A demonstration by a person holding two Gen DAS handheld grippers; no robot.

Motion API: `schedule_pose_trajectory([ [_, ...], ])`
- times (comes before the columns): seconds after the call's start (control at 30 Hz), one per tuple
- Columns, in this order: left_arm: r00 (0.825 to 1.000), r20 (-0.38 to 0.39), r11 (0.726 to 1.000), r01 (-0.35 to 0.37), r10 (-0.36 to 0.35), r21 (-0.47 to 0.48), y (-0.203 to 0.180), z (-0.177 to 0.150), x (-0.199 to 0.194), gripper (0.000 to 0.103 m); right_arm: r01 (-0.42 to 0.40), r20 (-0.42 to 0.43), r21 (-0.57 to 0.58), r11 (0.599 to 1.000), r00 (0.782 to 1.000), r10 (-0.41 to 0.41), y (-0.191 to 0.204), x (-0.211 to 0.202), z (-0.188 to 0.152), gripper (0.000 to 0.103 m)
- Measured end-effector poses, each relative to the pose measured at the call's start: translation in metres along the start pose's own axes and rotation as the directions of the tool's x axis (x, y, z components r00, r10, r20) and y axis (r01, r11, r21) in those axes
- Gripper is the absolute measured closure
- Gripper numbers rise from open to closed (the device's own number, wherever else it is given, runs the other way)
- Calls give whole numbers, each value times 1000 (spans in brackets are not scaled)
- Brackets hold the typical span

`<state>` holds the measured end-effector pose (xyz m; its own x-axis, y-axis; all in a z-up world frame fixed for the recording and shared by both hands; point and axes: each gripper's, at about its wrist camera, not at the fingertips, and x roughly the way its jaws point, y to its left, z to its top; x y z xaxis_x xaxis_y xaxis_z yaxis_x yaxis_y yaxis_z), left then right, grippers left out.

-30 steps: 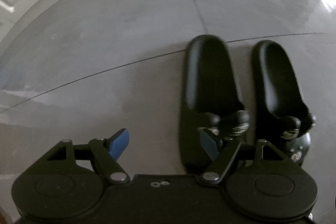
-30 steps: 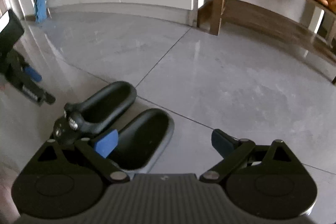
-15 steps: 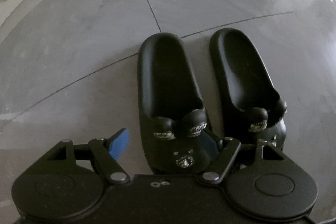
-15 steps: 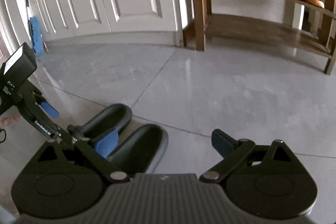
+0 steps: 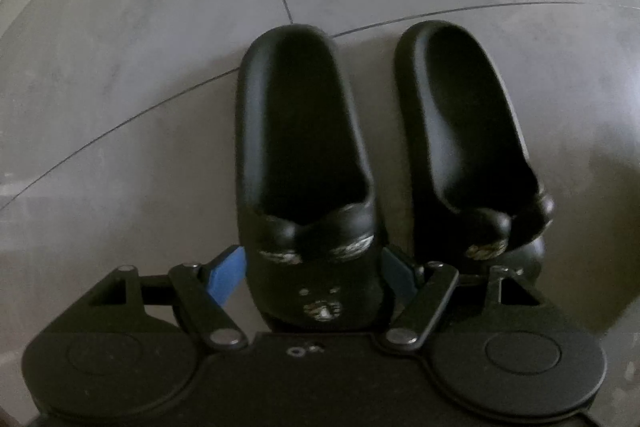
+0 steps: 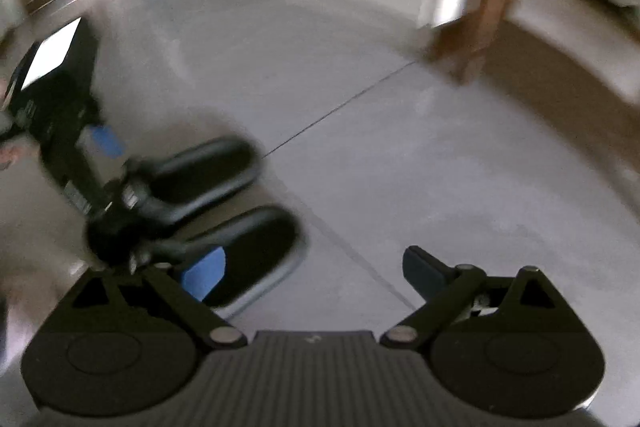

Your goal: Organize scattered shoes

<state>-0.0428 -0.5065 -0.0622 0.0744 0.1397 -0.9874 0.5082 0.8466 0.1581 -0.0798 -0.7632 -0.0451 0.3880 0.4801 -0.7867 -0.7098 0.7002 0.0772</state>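
Left tool sat open around the toe of the left black slipper on the floor, right tool open and empty; closing on rounded foam risked slip, nudging the adjacent slipper.

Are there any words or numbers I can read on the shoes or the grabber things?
None can be read.
Left slipper: pale marks on its strap and toe, too blurred to read.
Right slipper: a pale mark on its strap, unreadable.
Left gripper: small label on its finger, blurred.
Right gripper: no text shows.
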Motion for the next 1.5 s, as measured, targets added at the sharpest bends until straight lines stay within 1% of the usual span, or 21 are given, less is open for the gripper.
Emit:
schedule_pose_trajectory([
  [0.03,999,-7,999,-34,34,15,-2,4,-1,28,-72,21,-91,993,997,74,-5,10,0,6],
  [0.1,998,-37,999,-43,43,-16,-5,10,-4,28,-148,50,-242,959,985,165,-12,24,0,6],
  [0.17,997,-66,997,-50,47,-55,-8,16,-7,28,-213,66,-372,903,965,255,-20,37,2,6],
  [0.23,996,-85,989,-41,29,-143,-11,19,-8,28,-287,52,-443,849,938,344,-30,49,9,6],
  [0.37,991,-125,952,-88,54,-291,-21,18,-6,28,-425,-1,-507,750,870,493,-47,68,23,6],
  [0.43,988,-138,926,-115,69,-359,-25,13,-5,28,-508,-33,-496,704,821,570,-57,76,29,6],
  [0.53,987,-147,895,-119,60,-429,-27,5,-4,28,-628,-95,-408,663,751,653,-68,92,32,6],
  [0.6,989,-140,887,-96,36,-451,-25,0,-1,28,-631,-93,-388,672,752,652,-67,92,29,6],
  [0.67,991,-129,872,-94,35,-480,-21,-5,2,28,-580,-32,-413,702,780,625,-60,89,24,6],
  [0.73,994,-97,841,-87,41,-534,-15,-12,4,28,-538,42,-483,691,774,632,-54,84,21,6],
  [0.8,995,-94,820,-86,39,-566,-11,-19,3,28,-489,88,-575,656,760,644,-47,85,23,6],
  [0.87,995,-97,814,-89,40,-574,-7,-25,7,28,-445,53,-711,545,738,672,-32,97,29,6],
  [0.9,993,-107,806,-102,49,-584,-5,-27,8,28,-446,22,-739,505,733,679,-26,103,32,6],
  [1.07,991,-126,752,-112,39,-650,-6,-35,7,28,-546,-212,-808,221,620,756,10,140,47,6],
  [1.1,991,-128,742,-112,36,-661,-7,-37,7,28,-563,-244,-806,185,600,762,16,146,49,6],
  [1.13,991,-133,735,-114,34,-669,-9,-37,6,28,-578,-272,-802,153,580,767,22,152,50,6],
  [1.17,990,-137,729,-115,29,-675,-9,-38,7,28,-581,-280,-801,142,574,769,23,154,50,6],
  [1.27,990,-144,702,-109,9,-704,-11,-39,11,28,-583,-313,-809,66,524,792,42,171,50,6],
  [1.4,989,-147,672,-101,-12,-733,-11,-39,14,28,-591,-382,-806,-30,483,788,61,178,46,7],
  [1.43,989,-150,670,-101,-15,-736,-11,-39,13,28,-603,-402,-796,-49,468,787,65,179,46,8],
  [1.5,987,-158,672,-108,-13,-733,-12,-38,11,28,-627,-417,-777,-59,443,794,68,181,46,12],
])
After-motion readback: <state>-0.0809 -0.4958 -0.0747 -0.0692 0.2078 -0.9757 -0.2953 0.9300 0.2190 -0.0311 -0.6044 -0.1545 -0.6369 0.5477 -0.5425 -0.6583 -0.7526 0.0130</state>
